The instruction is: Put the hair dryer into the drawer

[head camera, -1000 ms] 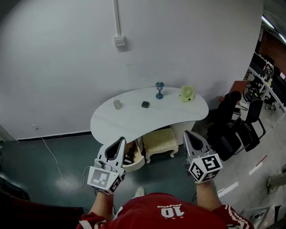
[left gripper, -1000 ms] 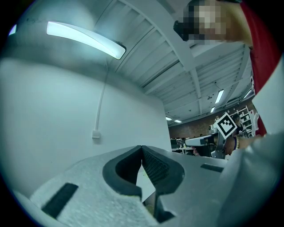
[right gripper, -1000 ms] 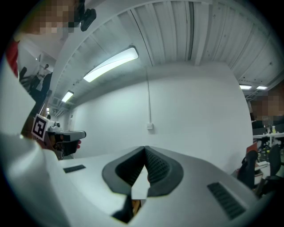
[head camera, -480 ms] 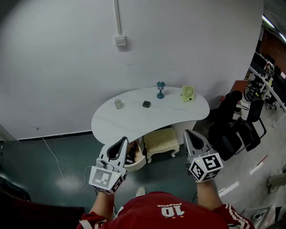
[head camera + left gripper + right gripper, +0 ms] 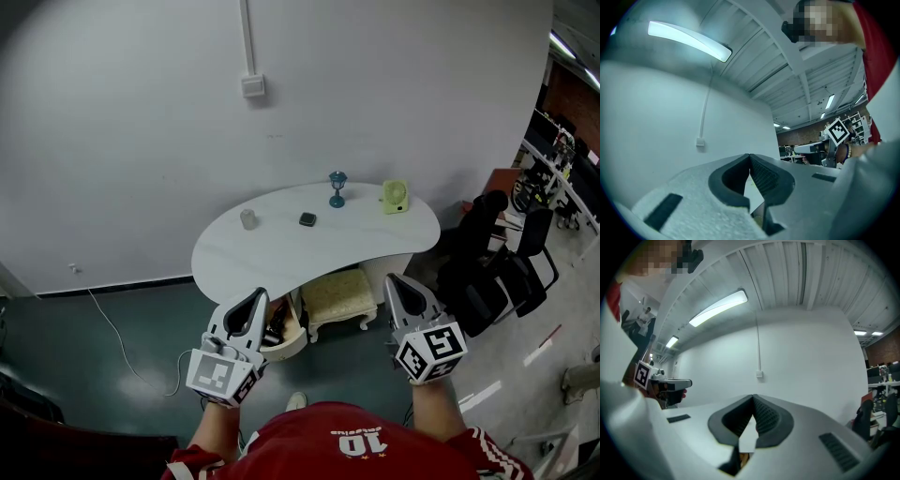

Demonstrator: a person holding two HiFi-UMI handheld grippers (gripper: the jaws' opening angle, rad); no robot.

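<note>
Nothing much has changed over the last moment: both tools hang where they were, in front of the person in the red shirt, so the job is not moving forward right now.

The left gripper (image 5: 255, 298) has its jaws pressed fully together with nothing between them. Just past its tip, a pale round-fronted drawer (image 5: 286, 345) stands pulled out from under the white kidney-shaped table (image 5: 281, 251). Something dark (image 5: 274, 325) lies inside. It may be the hair dryer, but it is too small to tell, and I see no hair dryer anywhere else.

On the tabletop sit a small grey cup (image 5: 247, 218), a little dark square object (image 5: 307, 218), a teal goblet-shaped ornament (image 5: 337, 187) and a yellow-green desk fan (image 5: 394, 197). A cream cushioned stool (image 5: 336, 292) is tucked underneath.

The right gripper (image 5: 395, 282) is likewise closed tight and empty. Black office chairs (image 5: 487, 272) stand further right.

With the drawer open and neither tool holding anything, I judge that this is either the very start or the dryer is already in and only closing the drawer remains.
</note>
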